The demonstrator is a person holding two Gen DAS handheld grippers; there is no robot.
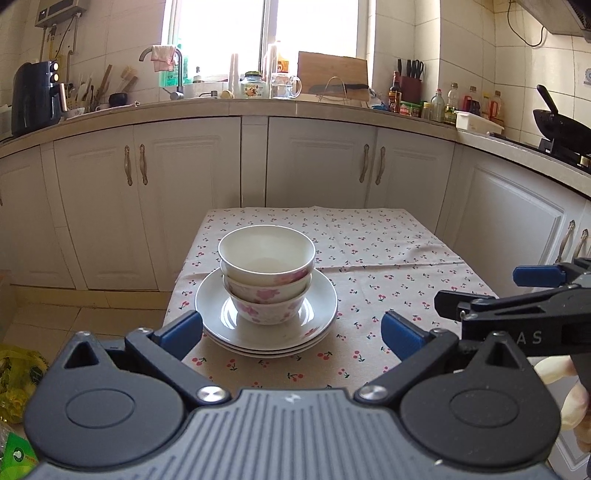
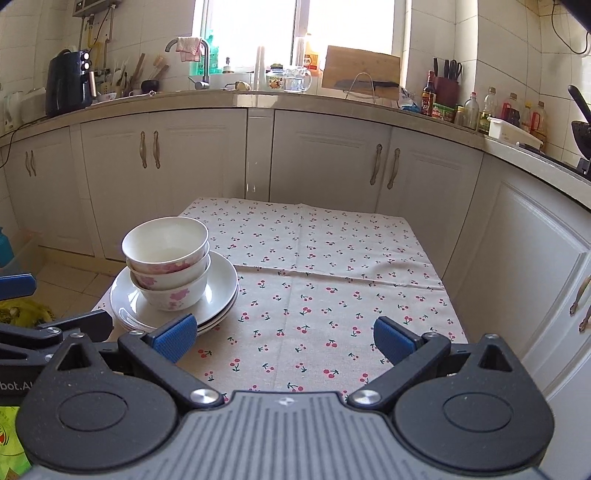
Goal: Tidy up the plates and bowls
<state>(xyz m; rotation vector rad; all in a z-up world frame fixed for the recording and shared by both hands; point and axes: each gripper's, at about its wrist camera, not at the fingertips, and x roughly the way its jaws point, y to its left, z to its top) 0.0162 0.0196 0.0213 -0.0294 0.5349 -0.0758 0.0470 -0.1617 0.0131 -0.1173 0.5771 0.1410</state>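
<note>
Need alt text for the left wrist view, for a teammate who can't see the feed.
Three nested floral bowls sit on a stack of white plates on a cherry-print tablecloth, just ahead of the open, empty left gripper. The right gripper reaches in from the right edge; white kitchen cabinets stand behind.

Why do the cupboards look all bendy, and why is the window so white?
Left wrist view: the fisheye lens bows the cupboards; the window glares white with daylight. Right wrist view: same curve, same glare; the bowls look sharp.
</note>
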